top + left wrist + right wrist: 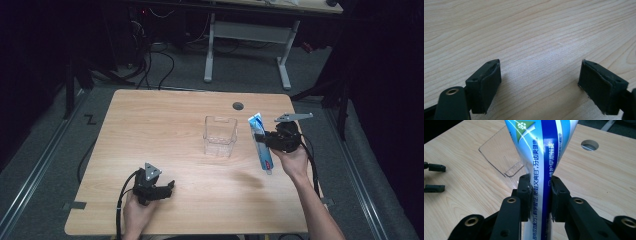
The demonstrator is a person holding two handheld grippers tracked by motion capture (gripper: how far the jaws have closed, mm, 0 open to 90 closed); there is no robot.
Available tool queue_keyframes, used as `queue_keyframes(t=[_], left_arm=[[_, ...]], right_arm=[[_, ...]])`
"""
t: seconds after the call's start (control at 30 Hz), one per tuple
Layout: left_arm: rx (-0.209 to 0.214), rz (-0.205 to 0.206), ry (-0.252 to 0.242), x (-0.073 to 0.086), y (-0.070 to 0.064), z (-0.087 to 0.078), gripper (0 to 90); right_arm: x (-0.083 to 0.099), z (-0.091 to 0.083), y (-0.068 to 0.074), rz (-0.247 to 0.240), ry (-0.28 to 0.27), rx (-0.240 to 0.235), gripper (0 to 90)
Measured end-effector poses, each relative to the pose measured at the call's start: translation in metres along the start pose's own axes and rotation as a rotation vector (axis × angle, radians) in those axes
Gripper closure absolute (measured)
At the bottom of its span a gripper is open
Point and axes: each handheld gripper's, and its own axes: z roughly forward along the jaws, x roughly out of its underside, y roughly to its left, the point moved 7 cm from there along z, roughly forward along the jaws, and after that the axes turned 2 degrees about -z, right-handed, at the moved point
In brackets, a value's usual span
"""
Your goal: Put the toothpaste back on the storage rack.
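Left hand-held gripper (167,189) rests near on the desk (150,130), jaws apart, empty. Right hand-held gripper (540,195) is clamped on the toothpaste tube (541,150) mid-body, right of the clear plastic container (220,136). Tube judged light, soft, slippery; grip the firmer middle.

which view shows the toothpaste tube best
The right gripper view: the toothpaste tube is close, print legible, clamped by the right gripper. The high view shows its whole length, small; the left gripper view shows bare table.
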Motion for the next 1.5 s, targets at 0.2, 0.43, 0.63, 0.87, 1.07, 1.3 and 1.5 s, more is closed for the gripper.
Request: queue_keyframes(t=[0.2,0.43,0.63,0.87,1.07,1.3,1.5], left_arm=[[0.000,0.000,0.000,0.000,0.000,0.000,18.4],[-0.001,-0.001,0.000,0.000,0.000,0.000,18.4],[-0.001,-0.002,0.000,0.000,0.000,0.000,18.4],[0.000,-0.001,0.000,0.000,0.000,0.000,18.4],[0.001,0.000,0.001,0.000,0.000,0.000,18.4],[0.001,0.001,0.001,0.000,0.000,0.000,18.4],[0.001,0.001,0.001,0.000,0.000,0.000,18.4]], right_arm=[[-0.006,-0.014,0.001,-0.004,-0.040,-0.001,73.3],[-0.011,-0.018,0.006,-0.027,-0.037,-0.008,73.4],[-0.022,-0.022,0.016,-0.095,-0.106,-0.008,73.2],[-0.030,-0.020,0.022,-0.086,-0.123,-0.038,73.2],[-0.037,-0.018,0.026,-0.067,-0.146,-0.067,73.3],[-0.042,-0.013,0.026,-0.051,-0.156,-0.086,73.3],[-0.049,-0.011,0.031,-0.052,-0.175,-0.109,73.3]])
